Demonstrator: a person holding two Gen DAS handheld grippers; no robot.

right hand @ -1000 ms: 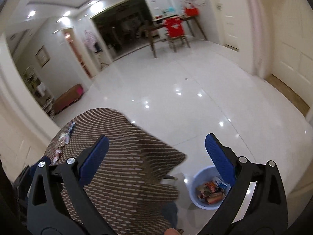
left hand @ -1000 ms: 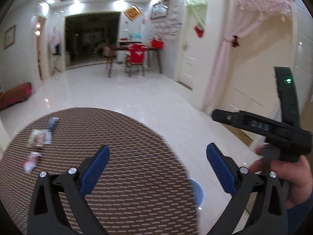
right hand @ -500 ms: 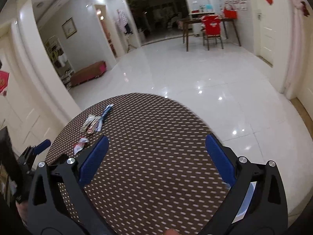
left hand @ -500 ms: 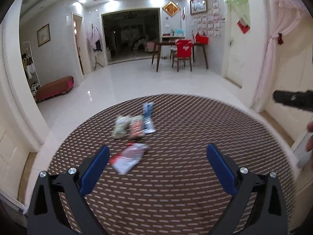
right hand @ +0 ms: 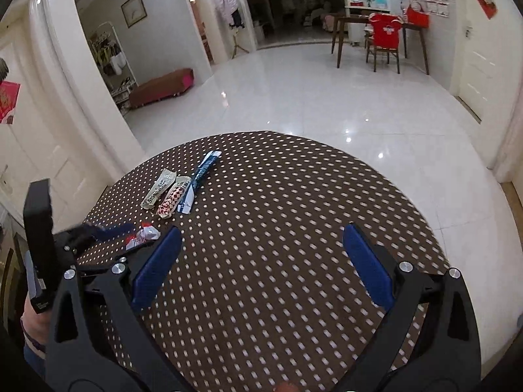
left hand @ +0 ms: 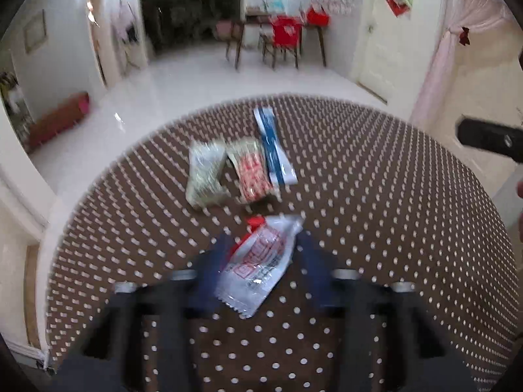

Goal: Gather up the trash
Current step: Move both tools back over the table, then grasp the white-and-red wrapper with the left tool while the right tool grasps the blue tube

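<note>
white and red wrapper point(left hand: 258, 263) between left hand-held gripper point(left hand: 261, 271) pads (just been closing, contact blurred), right hand-held gripper point(right hand: 261, 261) spread wide

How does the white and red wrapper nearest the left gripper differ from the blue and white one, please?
The white wrapper is crumpled and lies between the left gripper's closing fingers; the blue wrapper is a flat, narrow strip, untouched, farther off beside two others. Both lie on the dotted table.
</note>
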